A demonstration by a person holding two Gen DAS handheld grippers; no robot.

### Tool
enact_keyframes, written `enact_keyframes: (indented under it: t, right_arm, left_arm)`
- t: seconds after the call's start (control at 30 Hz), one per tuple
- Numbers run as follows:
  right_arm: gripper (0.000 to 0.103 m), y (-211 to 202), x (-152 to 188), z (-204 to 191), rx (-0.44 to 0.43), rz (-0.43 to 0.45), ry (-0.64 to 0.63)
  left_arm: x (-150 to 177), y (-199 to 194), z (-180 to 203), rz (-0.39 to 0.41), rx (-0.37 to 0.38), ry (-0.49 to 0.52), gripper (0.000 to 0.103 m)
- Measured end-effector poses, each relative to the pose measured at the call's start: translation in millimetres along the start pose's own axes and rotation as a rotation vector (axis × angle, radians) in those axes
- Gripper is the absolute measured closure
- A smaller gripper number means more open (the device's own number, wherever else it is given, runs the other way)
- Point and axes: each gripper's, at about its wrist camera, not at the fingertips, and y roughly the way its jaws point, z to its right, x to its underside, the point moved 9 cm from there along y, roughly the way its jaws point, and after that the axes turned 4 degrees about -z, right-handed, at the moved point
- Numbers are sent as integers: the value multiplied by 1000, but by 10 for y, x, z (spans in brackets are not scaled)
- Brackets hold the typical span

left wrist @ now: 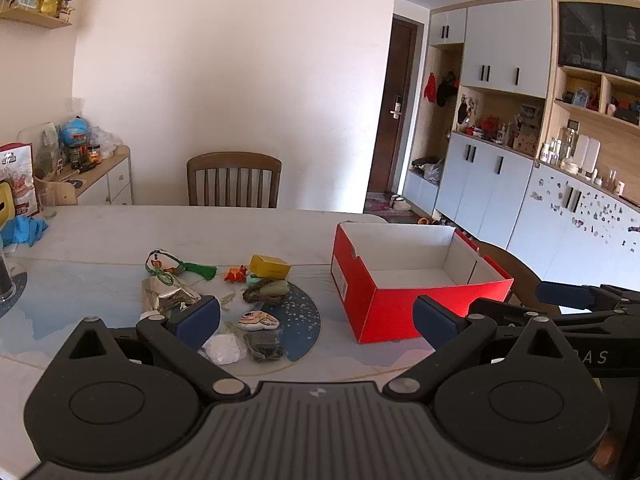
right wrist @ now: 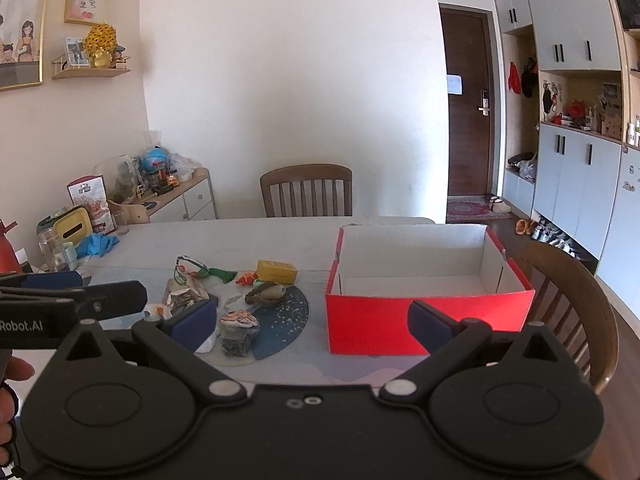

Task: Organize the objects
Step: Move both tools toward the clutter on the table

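While both tools hang above the near edge of the worktop (left wrist: pixel 240 224), nothing has yet been picked up, so the task looks to be at its very start. The left tool (left wrist: pixel 316 320) has its jaws spread as wide as they go, with nothing between them; the right tool (right wrist: pixel 312 320) is the same, wide and empty.

A scatter of small things lies left of centre: a yellow box (left wrist: pixel 270 266), a green tassel (left wrist: pixel 198 270), a crumpled foil packet (left wrist: pixel 168 296), a small painted piece (left wrist: pixel 258 319), a white wad (left wrist: pixel 222 349) and a dark packet (left wrist: pixel 264 346). Just right of them, apart from the pile, stands the red box (left wrist: pixel 400 312), open and apparently empty inside.

My reading is that the things belong in the red box. The next move would call for 1 tool to dip toward a nearby item, probably the white wad or the dark packet, straddle it and close. The items sit crowded, so picking 1 cleanly could nudge its neighbours.
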Motion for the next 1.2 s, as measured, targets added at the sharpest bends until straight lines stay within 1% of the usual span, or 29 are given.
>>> enact_keyframes:
  t: [0.23, 0.57, 0.87, 1.03, 1.2]
  right_arm:
    - [2, 221, 7, -117, -21, -36, -12]
    - [2, 795, 16, -332, -32, -136, -24]
    - [3, 1275, 15, -453, -27, -208, -16]
    - [5, 1543, 3, -531, -39, -242, -12]
    - [8, 1816, 30, -642, -48, -276, -43]
  left_arm:
    - [6, 96, -144, -16, -16, -12, 0]
    - [-22, 549, -630, -87, -51, -34, 0]
    - [83, 1085, -1186, -190, -118, -70, 0]
    - [239, 1387, -1444, -253, -155, -63, 1]
    - [394, 1646, -1674, -309, -178, -68, 1]
